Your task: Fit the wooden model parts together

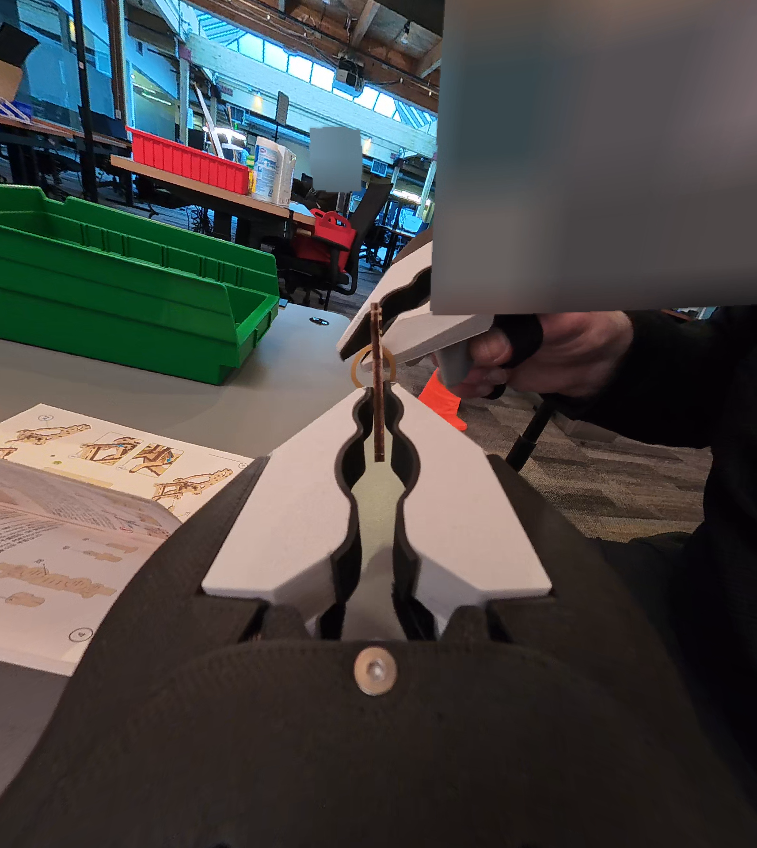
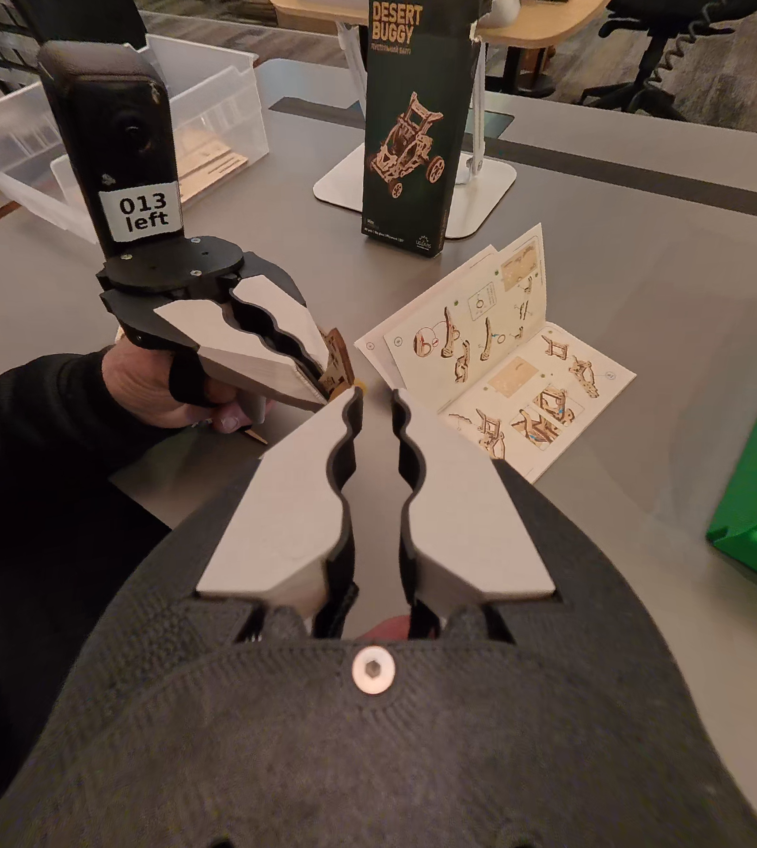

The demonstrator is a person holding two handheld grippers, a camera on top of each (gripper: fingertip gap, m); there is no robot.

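Left hand-held gripper [image 1: 378, 390] pinches flat, dark-edged plywood piece [image 1: 378, 404] edge-on.

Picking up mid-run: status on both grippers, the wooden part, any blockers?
Left gripper shut on thin wooden part, held edge-on. Right gripper slightly open, empty, beside a tan ring. Open instruction booklet nearby on the table.

Wooden part [image 1: 378, 404]: I see a dark brown edge, tan face
Ring [image 1: 357, 367]: tan
Bin [image 1: 105, 280]: bright green
Far tray [image 1: 188, 160]: red
Booklet [image 2: 519, 367]: cream, tan drawings
Box [image 2: 413, 128]: dark green
Table [image 2: 642, 275]: grey
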